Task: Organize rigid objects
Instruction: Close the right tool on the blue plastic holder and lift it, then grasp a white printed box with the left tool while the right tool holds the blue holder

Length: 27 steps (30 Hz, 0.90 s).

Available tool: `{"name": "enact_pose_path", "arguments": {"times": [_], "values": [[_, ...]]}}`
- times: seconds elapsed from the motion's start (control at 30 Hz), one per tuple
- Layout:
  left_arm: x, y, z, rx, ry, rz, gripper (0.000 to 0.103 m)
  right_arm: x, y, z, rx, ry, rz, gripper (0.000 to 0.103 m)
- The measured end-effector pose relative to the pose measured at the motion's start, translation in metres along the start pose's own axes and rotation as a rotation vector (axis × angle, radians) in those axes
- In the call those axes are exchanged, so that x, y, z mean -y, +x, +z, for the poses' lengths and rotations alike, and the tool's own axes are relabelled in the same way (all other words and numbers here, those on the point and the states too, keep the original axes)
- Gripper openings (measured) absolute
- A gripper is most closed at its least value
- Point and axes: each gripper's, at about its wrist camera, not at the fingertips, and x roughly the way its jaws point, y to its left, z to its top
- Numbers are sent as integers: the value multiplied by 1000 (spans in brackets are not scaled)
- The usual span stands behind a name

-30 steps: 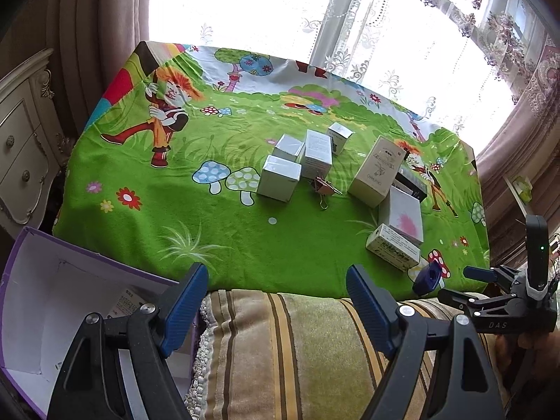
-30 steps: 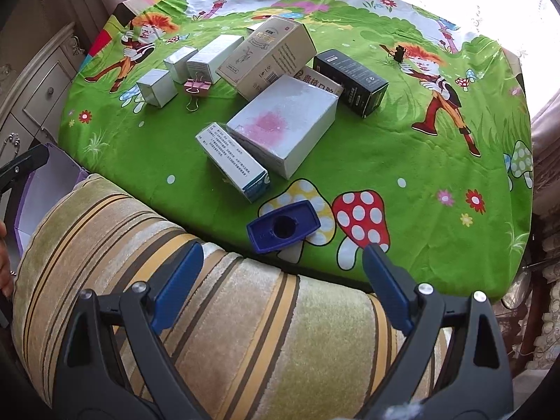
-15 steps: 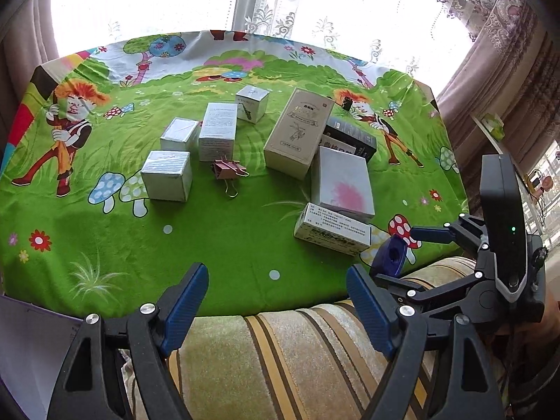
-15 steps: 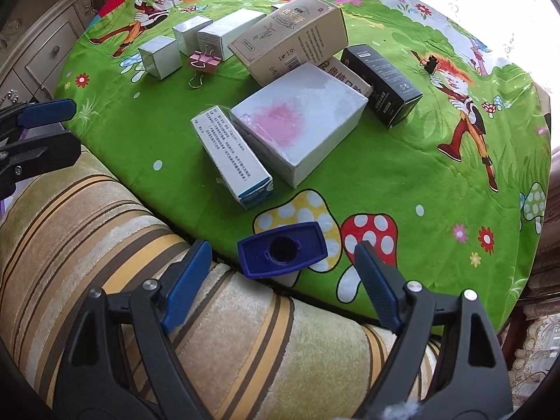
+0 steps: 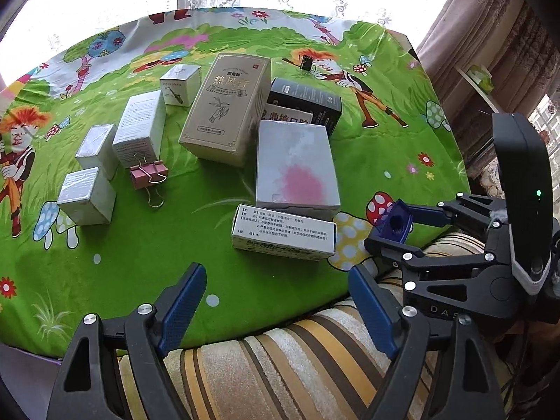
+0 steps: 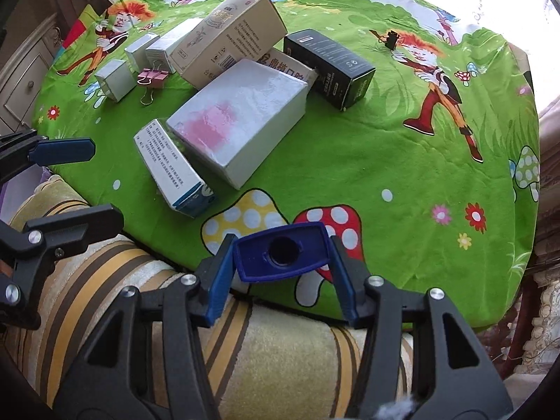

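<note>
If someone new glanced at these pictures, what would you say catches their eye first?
Probably the bright green cartoon tablecloth, with a cluster of boxes at its centre, the largest a white box with a pink stain. Near the table's front edge, the right hand-held gripper has just been closing around a blue cap.

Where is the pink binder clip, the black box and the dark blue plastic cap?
Pink binder clip (image 5: 148, 175), left wrist view, its body.
Black box (image 6: 329, 66), right wrist view, top face.
Dark blue plastic cap (image 6: 283, 253), right wrist view, around its hole.

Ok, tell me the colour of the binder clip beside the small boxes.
Pink binder clip, silver wire handles; clearest in the left wrist view.
</note>
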Motion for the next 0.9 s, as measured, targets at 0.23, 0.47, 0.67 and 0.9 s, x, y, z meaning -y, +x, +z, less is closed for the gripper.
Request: {"name": "enact_pose_path", "arguments": {"times": [0.23, 0.47, 0.67, 0.9], "values": [[14, 21, 14, -34, 46, 28, 88, 24, -6, 0, 48, 109, -8, 56], [11, 38, 21, -70, 45, 53, 88, 30, -6, -2, 67, 148, 11, 56], [11, 45, 22, -78, 43, 35, 78, 33, -6, -2, 75, 147, 24, 56], [11, 29, 17, -34, 26, 31, 78, 33, -8, -3, 80, 155, 48, 56]]}}
